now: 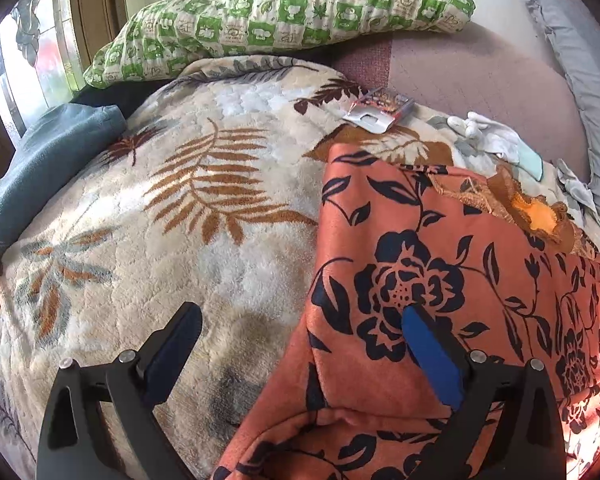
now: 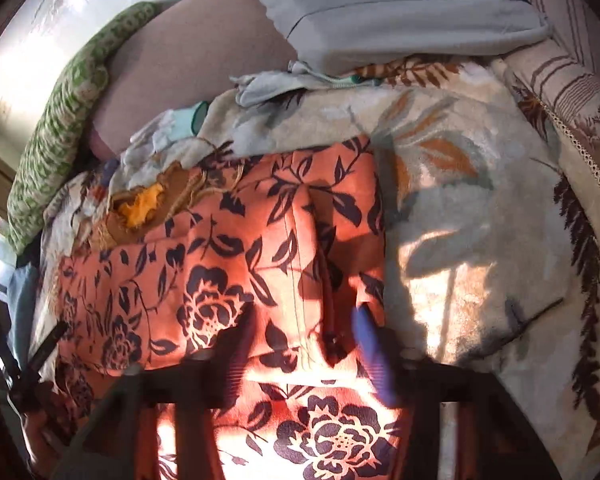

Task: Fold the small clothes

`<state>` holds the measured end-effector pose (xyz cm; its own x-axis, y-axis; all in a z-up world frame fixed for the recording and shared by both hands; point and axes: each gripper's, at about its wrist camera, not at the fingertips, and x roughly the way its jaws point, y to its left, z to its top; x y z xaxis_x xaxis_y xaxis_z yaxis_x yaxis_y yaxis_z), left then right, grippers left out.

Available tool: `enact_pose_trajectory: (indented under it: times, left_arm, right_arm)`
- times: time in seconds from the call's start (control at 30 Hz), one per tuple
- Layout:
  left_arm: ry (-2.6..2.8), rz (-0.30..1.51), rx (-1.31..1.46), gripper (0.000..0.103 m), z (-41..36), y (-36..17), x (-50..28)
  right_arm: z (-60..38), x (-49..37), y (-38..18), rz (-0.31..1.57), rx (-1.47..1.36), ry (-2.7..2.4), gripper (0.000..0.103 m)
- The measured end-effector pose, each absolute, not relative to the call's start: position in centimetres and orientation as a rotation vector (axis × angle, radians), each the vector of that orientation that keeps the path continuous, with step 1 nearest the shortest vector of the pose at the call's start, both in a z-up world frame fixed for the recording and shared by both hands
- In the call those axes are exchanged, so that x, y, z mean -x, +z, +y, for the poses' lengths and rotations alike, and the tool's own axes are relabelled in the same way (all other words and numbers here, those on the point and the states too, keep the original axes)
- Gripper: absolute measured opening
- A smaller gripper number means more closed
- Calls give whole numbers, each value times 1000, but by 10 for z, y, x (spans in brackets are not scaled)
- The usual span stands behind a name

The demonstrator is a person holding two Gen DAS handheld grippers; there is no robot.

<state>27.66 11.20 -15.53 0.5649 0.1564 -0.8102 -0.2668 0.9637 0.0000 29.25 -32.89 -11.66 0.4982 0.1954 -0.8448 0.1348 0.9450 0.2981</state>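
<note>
— One garment is in hand: the orange floral garment (image 1: 440, 280) lies on the leaf-print blanket (image 1: 160, 200), already doubled over with a crisp folded edge on its left side.

— What is left?

— I judge at least one more fold, plus the small white clothes (image 1: 496, 136) waiting beyond it.

— Which way does it run?

— Its long axis points away from the grippers toward the green pillow (image 1: 280, 12), embroidered neckline (image 2: 148, 204) at the far end.

— And the tools?

— The left gripper (image 1: 304, 332) stands wide, straddling the folded edge and pinching nothing. The right gripper (image 2: 304, 340) is blurred, jaws apart over the cloth, gripping nothing I can see.
</note>
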Motion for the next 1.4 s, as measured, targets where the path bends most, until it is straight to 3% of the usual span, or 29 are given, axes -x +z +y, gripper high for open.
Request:
enact_pose_trajectory:
  times: [0.2,0.23,0.27,0.37,0.4,0.53,0.63,0.7,0.73,0.77,0.8,0.83,0.97,1.07,1.13,1.17,1.3,1.4]
  left_arm:
    - [242,925,150,101,115,-160,-275]
    - [240,926,157,101,115,-160,-275]
    - [236,927,166,101,117,-160,-275]
    - [224,929,190,101,120,-162,-277]
    - [223,929,191,101,119,-162,-277]
    - [225,927,189,101,118,-163,-277]
    - [222,925,192,101,119,-163,-276]
    - [214,924,206,101,121,-163,-276]
    - [215,925,206,101,121,-163,-276]
    - [219,925,200,101,120,-162,-276]
    - [221,924,195,101,119,-162,-276]
    - [221,924,194,101,119,-162,-276]
    - [220,925,196,101,119,-162,-276]
    - [220,926,197,101,120,-163,-276]
    - [213,925,202,101,121,-162,-276]
    - [211,927,203,101,121,-162,-276]
    - [223,905,222,101,123,-151,-274]
    - [224,760,233,101,126,-123,-261]
  right_arm:
    - [-306,-346,-127,1053,-238,37,83]
    - [-301,-352,-134,1071,-205,35,72]
    - [-296,-353,-140,1080,-164,26,40]
    - [-279,-349,-135,1074,-7,-9,11]
    - [-274,-345,-130,1051,50,-15,10]
    - [-268,-334,-99,912,167,-87,10]
    - [-282,-356,-147,1098,151,-137,12]
    - [-292,-350,-149,1041,88,-120,16]
    - [-296,-346,-140,1028,56,-137,29]
    - [-302,-342,-132,1025,3,-133,52]
    - [-306,-336,-122,1002,-40,-125,63]
    - [-309,-330,-108,960,-61,-141,67]
    - [-307,-311,-68,859,-254,47,69]
    - [-300,-314,-82,904,-440,263,75]
    - [-299,-322,-121,1033,-428,213,75]
    - [-305,-330,-144,1115,-417,144,67]
    - [-307,-325,-122,1002,-445,143,70]
    - [-295,-338,-118,987,-419,220,77]
